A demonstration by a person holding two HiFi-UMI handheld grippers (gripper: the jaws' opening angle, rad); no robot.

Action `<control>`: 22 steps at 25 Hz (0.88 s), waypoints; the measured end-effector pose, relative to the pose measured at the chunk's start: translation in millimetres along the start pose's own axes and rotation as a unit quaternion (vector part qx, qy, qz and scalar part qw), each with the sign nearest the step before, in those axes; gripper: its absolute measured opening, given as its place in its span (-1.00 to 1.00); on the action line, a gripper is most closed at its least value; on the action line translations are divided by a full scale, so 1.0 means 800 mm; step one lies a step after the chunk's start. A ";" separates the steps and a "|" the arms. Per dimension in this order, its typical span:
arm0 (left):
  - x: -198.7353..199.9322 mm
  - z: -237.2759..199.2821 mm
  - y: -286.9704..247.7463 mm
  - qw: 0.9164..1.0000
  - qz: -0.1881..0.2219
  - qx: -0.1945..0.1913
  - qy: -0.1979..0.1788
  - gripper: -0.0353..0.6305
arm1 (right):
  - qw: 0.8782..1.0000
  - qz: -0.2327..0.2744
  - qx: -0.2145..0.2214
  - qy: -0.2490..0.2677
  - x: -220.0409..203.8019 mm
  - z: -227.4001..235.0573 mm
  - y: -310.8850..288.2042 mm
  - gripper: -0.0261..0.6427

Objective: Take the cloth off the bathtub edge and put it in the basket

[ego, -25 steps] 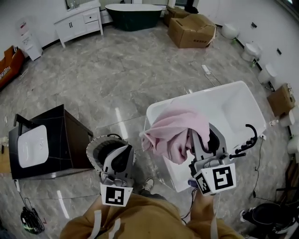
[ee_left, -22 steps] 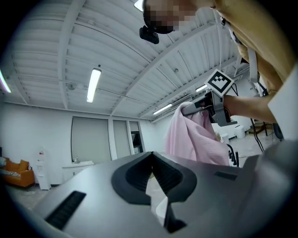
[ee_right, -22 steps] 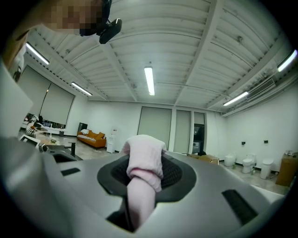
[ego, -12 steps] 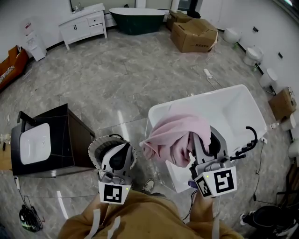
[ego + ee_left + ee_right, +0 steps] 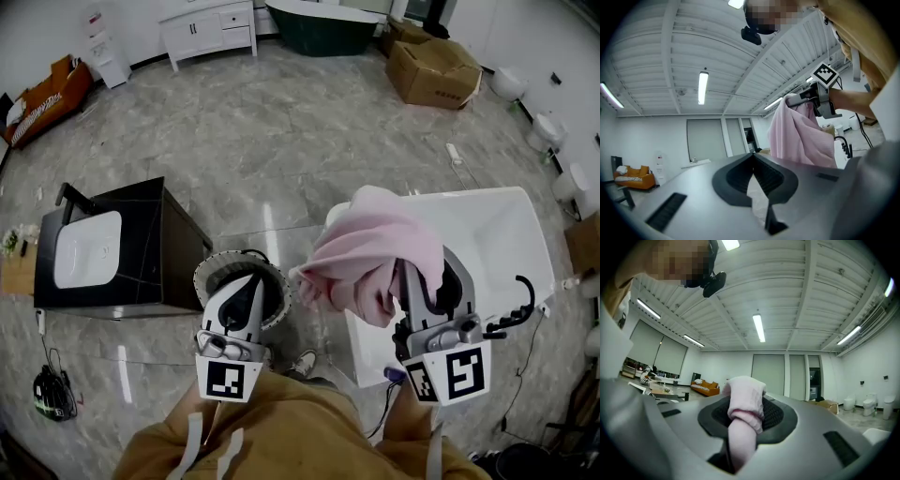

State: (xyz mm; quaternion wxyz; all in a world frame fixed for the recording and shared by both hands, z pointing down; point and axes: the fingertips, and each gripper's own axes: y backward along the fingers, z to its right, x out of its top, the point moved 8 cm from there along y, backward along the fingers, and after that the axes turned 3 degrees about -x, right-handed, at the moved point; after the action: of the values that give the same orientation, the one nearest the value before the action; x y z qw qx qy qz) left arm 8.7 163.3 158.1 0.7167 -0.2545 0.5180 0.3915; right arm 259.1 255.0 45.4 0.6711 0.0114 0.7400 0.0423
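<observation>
A pink cloth [image 5: 375, 253] hangs bunched from my right gripper [image 5: 420, 281], which is shut on it above the near corner of the white bathtub [image 5: 492, 234]. In the right gripper view a fold of the cloth [image 5: 743, 408] sits pinched between the dark pads [image 5: 776, 416]. The round woven basket [image 5: 214, 274] stands on the floor to the left of the tub. My left gripper [image 5: 246, 300] hovers over the basket, its jaws shut and holding nothing. From the left gripper view [image 5: 753, 157] the cloth [image 5: 799, 133] hangs to the right.
A black cabinet with a white basin [image 5: 112, 248] stands left of the basket. A black faucet [image 5: 516, 309] is on the tub's near right rim. Cardboard boxes [image 5: 436, 70], a dark tub [image 5: 323, 23] and a white vanity [image 5: 206, 28] line the far wall.
The right gripper has raised the pink cloth a little, still shut on it. The head view has shifted, so the basket and tub sit further right. The left gripper stays over the basket.
</observation>
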 end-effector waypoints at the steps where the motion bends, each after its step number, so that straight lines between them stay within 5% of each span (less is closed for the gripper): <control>1: 0.000 -0.003 0.004 1.000 -0.004 0.010 -0.004 -0.88 | 1.000 0.005 0.009 -0.001 0.002 -0.001 -0.004 -0.59; 16: -0.036 -0.061 0.088 0.986 -0.063 0.151 0.007 -0.88 | 0.990 0.022 0.138 -0.017 -0.007 -0.077 -0.095 -0.59; 22: -0.051 -0.106 0.103 0.984 -0.055 0.168 0.015 -0.88 | 0.988 0.022 0.152 -0.011 0.002 -0.119 -0.131 -0.59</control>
State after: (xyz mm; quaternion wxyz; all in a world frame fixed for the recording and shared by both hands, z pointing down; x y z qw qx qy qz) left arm -111.8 132.6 171.3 0.7619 -0.1649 0.5721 0.2549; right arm 168.5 146.6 44.6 0.6690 0.1301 0.7297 -0.0559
